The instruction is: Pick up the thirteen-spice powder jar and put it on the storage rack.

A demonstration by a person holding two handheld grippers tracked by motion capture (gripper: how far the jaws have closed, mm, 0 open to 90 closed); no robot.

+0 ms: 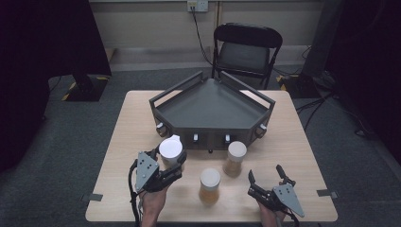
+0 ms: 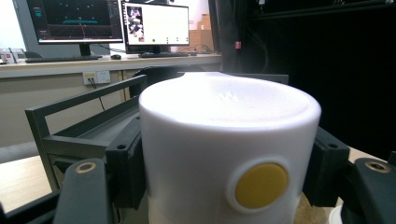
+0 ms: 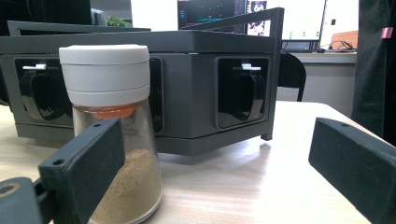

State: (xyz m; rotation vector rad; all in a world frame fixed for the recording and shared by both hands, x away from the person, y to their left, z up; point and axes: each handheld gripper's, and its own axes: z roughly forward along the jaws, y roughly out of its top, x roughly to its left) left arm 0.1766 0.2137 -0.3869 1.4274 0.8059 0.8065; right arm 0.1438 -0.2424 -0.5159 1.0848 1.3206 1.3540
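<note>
High view — left tool (image 1: 176, 163) clamps white-capped jar (image 1: 170, 148) (by its lid), right tool (image 1: 265, 179) wide, empty

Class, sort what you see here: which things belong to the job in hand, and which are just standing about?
In the job:
- left gripper, shut on the white-lidded jar
- grey rack, just behind it

Standing about:
- middle jar
- right jar
- right gripper, open, holding nothing
- chair
- table
</note>
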